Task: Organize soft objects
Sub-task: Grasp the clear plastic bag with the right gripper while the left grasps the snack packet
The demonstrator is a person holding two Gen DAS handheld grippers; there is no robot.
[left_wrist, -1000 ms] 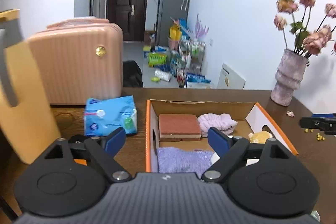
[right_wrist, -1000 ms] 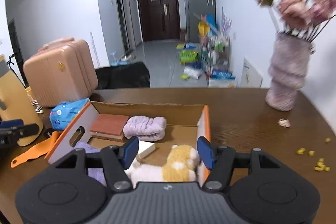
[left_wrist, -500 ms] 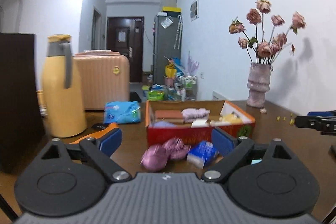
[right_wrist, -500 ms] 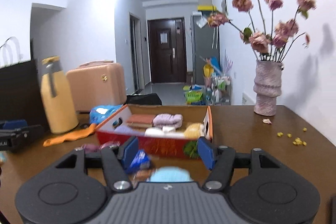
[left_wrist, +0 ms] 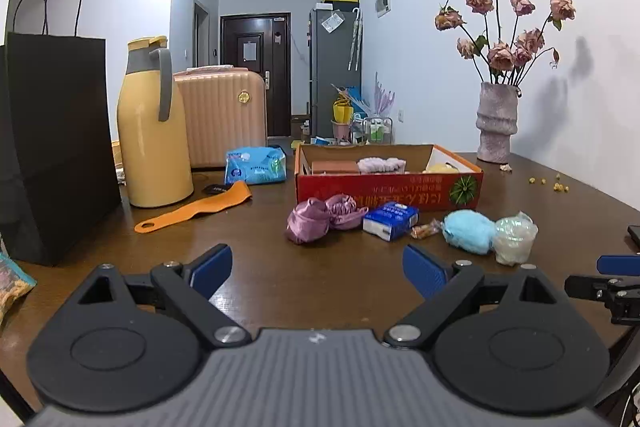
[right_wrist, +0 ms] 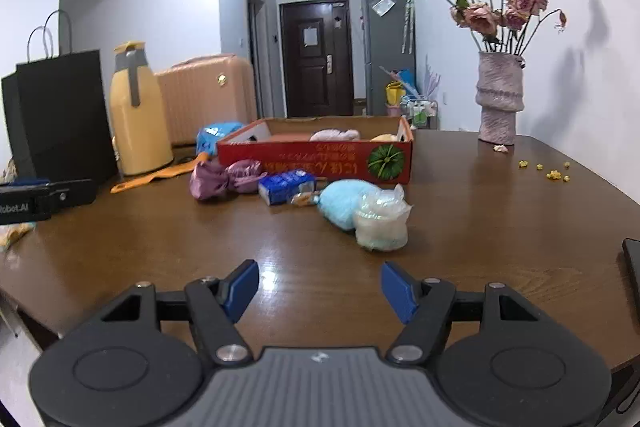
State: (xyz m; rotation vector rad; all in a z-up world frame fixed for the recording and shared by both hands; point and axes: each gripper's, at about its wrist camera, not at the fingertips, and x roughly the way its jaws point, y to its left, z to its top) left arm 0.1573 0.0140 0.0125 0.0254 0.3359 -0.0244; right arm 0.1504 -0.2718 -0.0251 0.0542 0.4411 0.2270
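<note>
The red box [left_wrist: 384, 187] at frame centre carries upside-down print too small to read beside a melon picture; its contents are mostly hidden behind the wall. Soft things lie before it: purple cloth [left_wrist: 316, 219], blue ball [left_wrist: 468, 229]. Left gripper [left_wrist: 318, 267] spread, empty; right gripper [right_wrist: 318, 287] opening, empty

**Surfaces and materials**

Table [right_wrist: 460, 211]: dark glossy wood, reflects the light. Box [right_wrist: 320, 157]: printed red cardboard, bare brown inside. Purple pouch [left_wrist: 312, 219]: shiny satin-like cloth. Blue bundle [right_wrist: 340, 201]: matt, fluffy. Wrapped bundle [right_wrist: 380, 223]: crinkly clear plastic. Vase [left_wrist: 496, 125]: rough, matt. Paper bag [left_wrist: 52, 147]: matt black.
</note>
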